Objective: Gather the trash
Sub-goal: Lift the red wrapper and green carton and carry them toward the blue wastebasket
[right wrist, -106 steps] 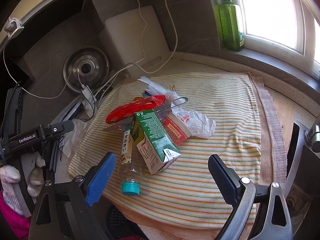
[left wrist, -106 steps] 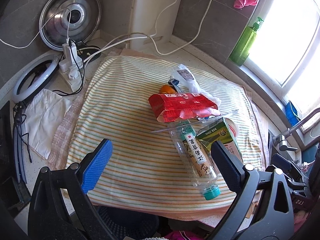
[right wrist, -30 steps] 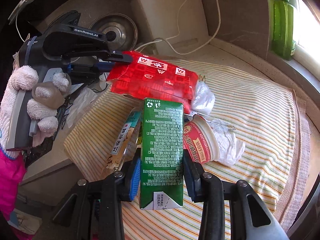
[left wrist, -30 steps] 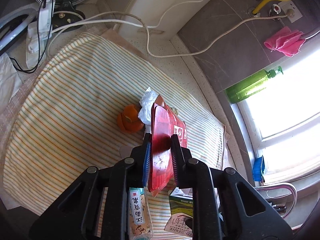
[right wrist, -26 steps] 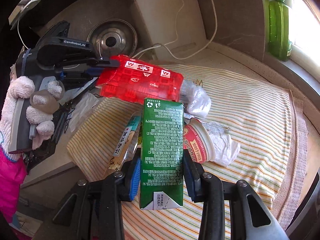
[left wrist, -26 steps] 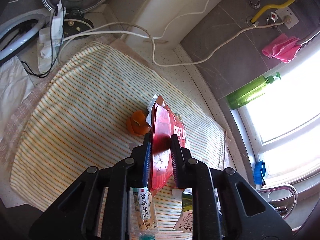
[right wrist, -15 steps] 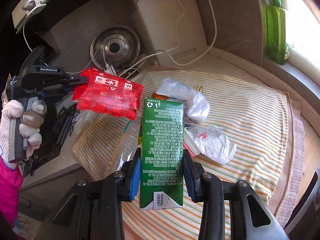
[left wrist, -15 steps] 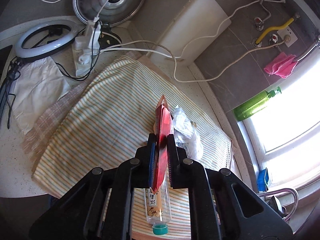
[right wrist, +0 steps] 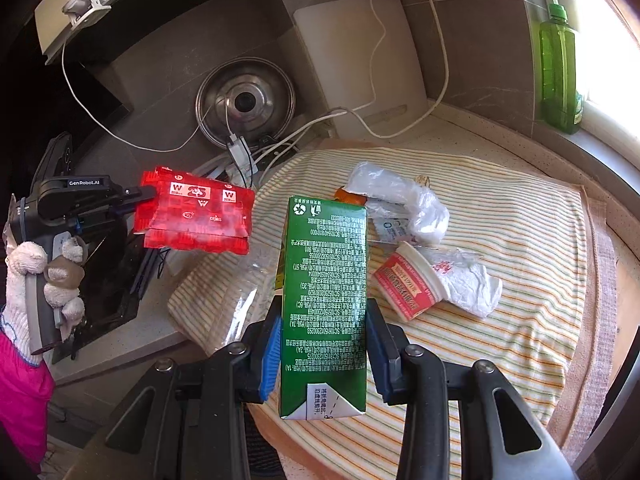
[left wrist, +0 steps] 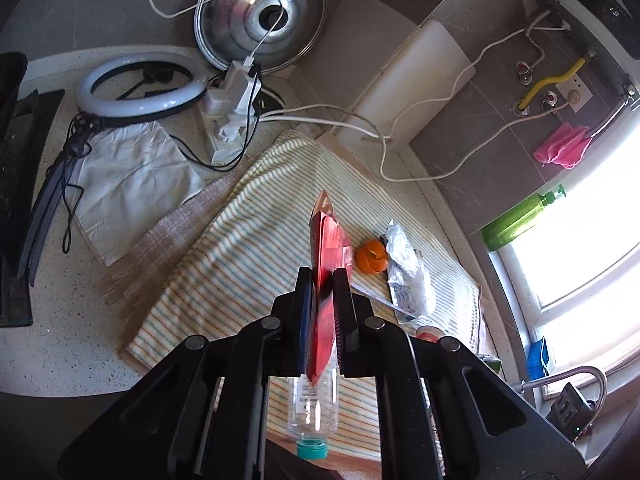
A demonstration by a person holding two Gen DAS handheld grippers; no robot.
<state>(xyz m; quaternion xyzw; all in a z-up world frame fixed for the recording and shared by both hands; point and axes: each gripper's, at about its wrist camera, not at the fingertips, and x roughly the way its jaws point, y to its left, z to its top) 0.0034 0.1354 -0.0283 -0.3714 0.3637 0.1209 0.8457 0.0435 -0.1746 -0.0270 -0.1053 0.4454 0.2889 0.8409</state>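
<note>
My left gripper [left wrist: 323, 280] is shut on a flattened red snack wrapper [left wrist: 325, 252], seen edge-on in the left wrist view. From the right wrist view the same red wrapper [right wrist: 194, 212] hangs in the air left of the striped cloth, held by the left gripper [right wrist: 140, 196] in a gloved hand [right wrist: 44, 280]. My right gripper [right wrist: 322, 320] is shut on an upright green drink carton [right wrist: 324, 296]. On the striped cloth [right wrist: 520, 240] lie a clear plastic bottle [left wrist: 314, 404], an orange peel [left wrist: 372, 260], a crumpled plastic bag [right wrist: 400, 196] and a red paper cup [right wrist: 412, 284].
A steel lid [right wrist: 246, 102], a power strip with cables [left wrist: 230, 116] and a white cutting board [right wrist: 360, 68] stand at the back. A ring light [left wrist: 140, 86] and a white cloth [left wrist: 128, 184] lie left. A green soap bottle [right wrist: 560, 56] stands by the window.
The left gripper has carried the red wrapper up and leftward, off the trash pile and past the cloth's left edge. The right gripper has lifted the green carton slightly.
</note>
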